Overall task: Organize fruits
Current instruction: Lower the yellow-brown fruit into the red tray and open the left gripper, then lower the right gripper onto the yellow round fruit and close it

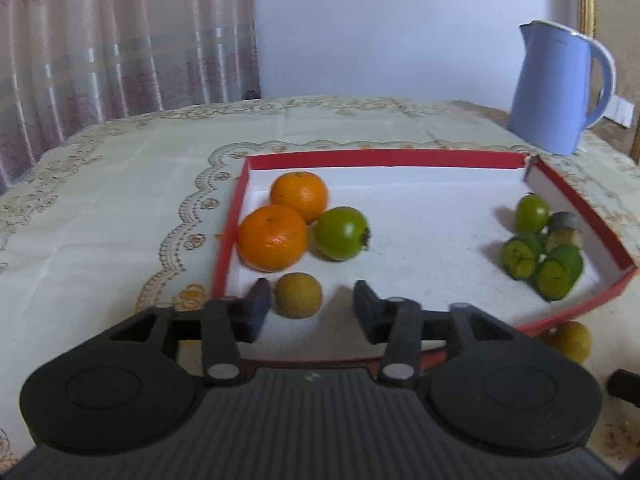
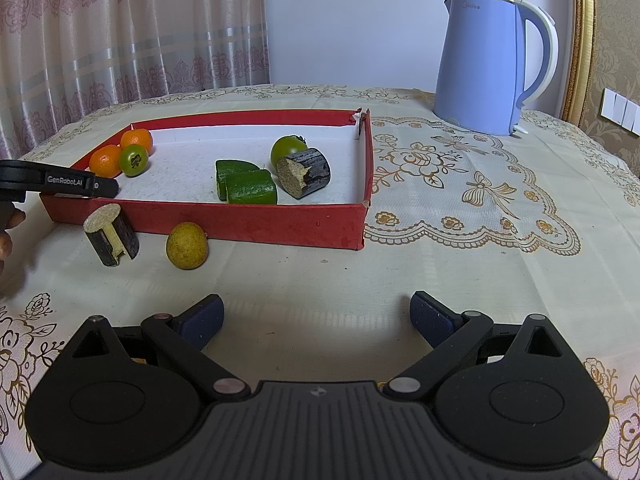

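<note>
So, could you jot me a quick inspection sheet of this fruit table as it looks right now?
Surface: table under a cream embroidered tablecloth.
Job's things: red tray holding two oranges, a round green fruit beside them, a small brownish-yellow fruit, a green tomato-like fruit, green cut pieces and a dark log-like piece.
Clutter: outside the tray, a yellowish fruit and a second log-like piece.
Grippers: left gripper open, the brownish-yellow fruit between its fingers, resting free; right gripper open, empty.
Cables: nothing seen.
Surroundings: blue kettle, curtain, wall switches.
</note>
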A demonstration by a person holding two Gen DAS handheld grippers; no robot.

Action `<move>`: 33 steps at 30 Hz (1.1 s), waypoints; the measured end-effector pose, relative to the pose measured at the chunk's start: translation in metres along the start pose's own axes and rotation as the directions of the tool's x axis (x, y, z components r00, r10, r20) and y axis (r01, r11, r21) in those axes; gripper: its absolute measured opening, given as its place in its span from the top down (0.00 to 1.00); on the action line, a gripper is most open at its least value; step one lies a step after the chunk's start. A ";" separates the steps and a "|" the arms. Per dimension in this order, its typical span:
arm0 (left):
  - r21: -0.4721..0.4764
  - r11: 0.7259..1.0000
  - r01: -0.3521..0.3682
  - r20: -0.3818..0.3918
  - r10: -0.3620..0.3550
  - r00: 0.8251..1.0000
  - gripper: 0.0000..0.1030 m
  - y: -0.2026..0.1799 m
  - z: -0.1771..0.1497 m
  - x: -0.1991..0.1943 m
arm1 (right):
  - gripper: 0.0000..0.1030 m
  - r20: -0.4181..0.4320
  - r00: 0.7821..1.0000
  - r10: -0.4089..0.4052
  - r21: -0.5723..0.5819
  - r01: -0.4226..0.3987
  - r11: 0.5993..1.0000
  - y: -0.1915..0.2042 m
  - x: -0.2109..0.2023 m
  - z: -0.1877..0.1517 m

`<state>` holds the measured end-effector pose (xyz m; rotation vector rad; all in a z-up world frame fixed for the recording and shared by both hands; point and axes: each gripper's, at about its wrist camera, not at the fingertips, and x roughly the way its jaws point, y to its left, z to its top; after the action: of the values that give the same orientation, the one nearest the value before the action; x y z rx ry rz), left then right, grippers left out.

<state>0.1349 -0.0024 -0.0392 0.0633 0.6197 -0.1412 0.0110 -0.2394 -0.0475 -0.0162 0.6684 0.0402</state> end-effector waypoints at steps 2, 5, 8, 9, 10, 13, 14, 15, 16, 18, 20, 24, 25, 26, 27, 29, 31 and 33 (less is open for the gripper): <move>0.020 1.000 -0.008 0.024 0.008 1.000 0.36 -0.004 -0.002 -0.006 | 0.02 -0.001 1.000 0.000 -0.001 0.000 1.000 0.000 0.001 0.000; 0.026 0.999 -0.030 0.067 0.028 0.997 0.22 -0.008 -0.006 -0.020 | 0.02 -0.002 1.000 0.000 -0.002 0.000 1.000 0.000 0.001 0.000; 0.026 0.999 -0.033 0.089 0.031 0.996 0.20 -0.010 -0.011 -0.031 | 0.02 -0.002 1.000 0.000 -0.002 0.000 1.000 0.000 0.001 0.000; 0.026 0.999 -0.033 0.093 0.031 0.995 0.20 -0.010 -0.013 -0.035 | 0.02 -0.002 1.000 0.000 -0.002 0.000 1.000 0.000 0.001 0.000; 0.021 0.999 -0.033 0.101 0.031 0.994 0.20 -0.010 -0.015 -0.040 | 0.02 -0.002 1.000 0.000 -0.002 0.000 1.000 0.000 0.001 0.000; -0.005 0.996 -0.085 0.141 0.085 0.986 0.04 -0.010 -0.023 -0.056 | 0.00 -0.005 1.000 -0.008 -0.003 0.008 1.000 0.001 0.001 -0.001; -0.008 0.996 -0.092 0.153 0.092 0.984 0.04 -0.009 -0.026 -0.061 | 0.00 -0.005 1.000 -0.009 -0.003 0.009 1.000 0.000 0.002 -0.001; -0.007 0.996 -0.092 0.161 0.092 0.983 0.03 -0.008 -0.029 -0.065 | 0.00 -0.005 1.000 -0.008 -0.003 0.008 1.000 0.000 0.002 -0.001; -0.007 0.995 -0.103 0.164 0.103 0.981 0.03 -0.009 -0.032 -0.068 | 0.00 -0.005 1.000 -0.008 -0.003 0.008 1.000 0.001 0.002 -0.001; -0.006 0.992 -0.127 0.155 0.126 0.980 0.02 -0.007 -0.036 -0.069 | 0.00 -0.005 1.000 -0.008 -0.003 0.008 1.000 0.001 0.002 -0.001; -0.006 0.991 -0.132 0.132 0.132 0.982 0.02 -0.005 -0.042 -0.066 | 0.00 -0.005 1.000 -0.008 -0.003 0.008 1.000 0.001 0.002 -0.001; -0.044 0.992 -0.121 0.089 0.125 0.988 0.02 0.004 -0.047 -0.060 | 0.00 -0.005 1.000 -0.008 -0.003 0.008 1.000 0.001 0.002 -0.001; -0.054 0.992 -0.117 0.086 0.121 0.989 0.00 0.006 -0.048 -0.060 | 0.00 -0.005 1.000 -0.008 -0.003 0.008 1.000 0.001 0.002 -0.001; -0.059 0.991 -0.116 0.080 0.121 0.989 0.00 0.007 -0.048 -0.059 | 0.00 -0.005 1.000 -0.008 -0.003 0.008 1.000 0.001 0.002 -0.001; -0.058 0.991 -0.117 0.069 0.121 0.990 0.00 0.007 -0.048 -0.058 | 0.00 -0.005 1.000 -0.010 -0.003 0.010 1.000 0.001 0.002 0.000; -0.051 0.990 -0.130 0.040 0.132 0.990 0.00 0.006 -0.048 -0.054 | 0.00 -0.007 1.000 -0.021 0.013 0.021 1.000 0.001 0.003 0.000; -0.044 0.990 -0.131 0.029 0.133 0.991 0.00 0.005 -0.048 -0.053 | 0.00 -0.003 1.000 -0.021 0.027 0.021 0.999 0.004 0.003 0.001; -0.043 0.992 -0.120 0.030 0.122 0.992 0.00 0.005 -0.049 -0.053 | 0.00 0.008 1.000 -0.003 0.030 0.002 1.000 0.009 0.001 0.002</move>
<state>0.0648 0.0140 -0.0477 0.0585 0.5847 -0.0119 0.0124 -0.2300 -0.0464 0.0119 0.6606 0.0280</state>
